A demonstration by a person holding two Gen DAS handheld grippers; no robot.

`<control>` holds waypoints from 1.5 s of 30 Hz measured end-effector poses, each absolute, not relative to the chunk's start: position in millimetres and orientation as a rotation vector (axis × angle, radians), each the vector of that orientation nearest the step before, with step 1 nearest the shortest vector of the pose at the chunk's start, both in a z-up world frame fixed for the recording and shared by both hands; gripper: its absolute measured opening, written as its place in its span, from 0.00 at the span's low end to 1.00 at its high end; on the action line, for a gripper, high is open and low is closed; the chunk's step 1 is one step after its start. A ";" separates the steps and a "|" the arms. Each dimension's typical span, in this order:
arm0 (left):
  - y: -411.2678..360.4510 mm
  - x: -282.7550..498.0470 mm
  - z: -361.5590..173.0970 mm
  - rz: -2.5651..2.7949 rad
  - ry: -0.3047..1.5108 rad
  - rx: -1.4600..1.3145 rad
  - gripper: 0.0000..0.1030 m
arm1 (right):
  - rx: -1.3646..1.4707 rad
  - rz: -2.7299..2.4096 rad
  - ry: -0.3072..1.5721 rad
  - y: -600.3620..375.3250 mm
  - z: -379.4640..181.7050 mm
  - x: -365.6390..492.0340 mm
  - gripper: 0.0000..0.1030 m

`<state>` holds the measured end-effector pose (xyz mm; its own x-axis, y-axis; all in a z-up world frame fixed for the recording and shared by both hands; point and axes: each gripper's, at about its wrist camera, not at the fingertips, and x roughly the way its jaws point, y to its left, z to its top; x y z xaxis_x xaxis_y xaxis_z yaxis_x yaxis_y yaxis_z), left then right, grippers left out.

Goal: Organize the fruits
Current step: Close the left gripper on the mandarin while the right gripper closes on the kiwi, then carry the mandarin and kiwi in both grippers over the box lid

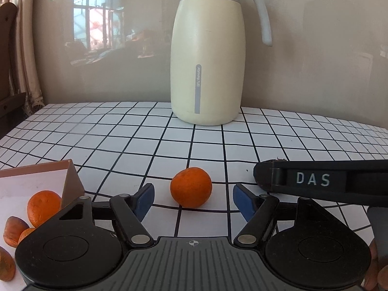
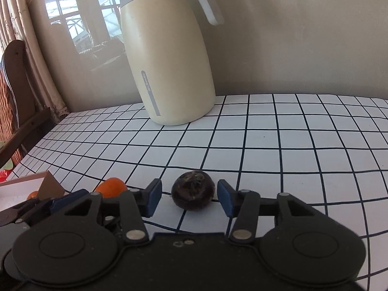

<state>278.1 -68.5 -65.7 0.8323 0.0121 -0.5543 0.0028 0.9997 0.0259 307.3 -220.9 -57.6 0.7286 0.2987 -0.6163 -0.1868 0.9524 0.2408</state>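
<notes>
Left gripper: jaws spread wide, nothing held, blue pads either side of the gap. Loose orange: on the grid-patterned table at twelve o'clock, just ahead of the fingertips, centred in the gap, touching neither pad; near-round, so no long axis governs the grasp. Right gripper: likewise spread and empty, framing a dark round fruit at twelve o'clock, apart from both pads. Each fruit lies nearest its own gripper; a straight advance and closing looks sufficient. Box: at nine to ten o'clock of the left gripper, holding another orange and brownish fruit. Cream jug: far twelve o'clock, well apart.
</notes>
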 end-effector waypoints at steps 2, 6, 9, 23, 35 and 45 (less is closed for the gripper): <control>-68.6 280.1 -65.9 0.013 0.585 0.034 0.70 | 0.179 0.256 0.706 -219.7 -59.1 310.0 0.40; -68.4 285.4 -67.7 0.020 0.589 0.046 0.70 | 0.204 0.230 0.722 -223.4 -63.3 316.8 0.37; -70.0 288.4 -67.2 0.016 0.588 0.050 0.69 | 0.195 0.236 0.734 -220.4 -66.0 320.1 0.33; -66.8 297.3 -70.9 -0.010 0.626 0.019 0.37 | 0.160 0.215 0.734 -220.3 -66.2 317.2 0.33; -67.6 272.8 -69.1 -0.045 0.611 0.019 0.36 | 0.198 0.185 0.714 -241.9 -62.6 289.5 0.32; -73.9 237.6 -68.7 -0.091 0.626 0.076 0.36 | 0.145 0.184 0.741 -238.2 -59.3 257.3 0.32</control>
<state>237.6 -73.9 -68.7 0.8063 -0.0620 -0.5882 0.1078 0.9932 0.0431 257.3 -238.2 -59.3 0.7226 0.2173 -0.6562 -0.1152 0.9739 0.1958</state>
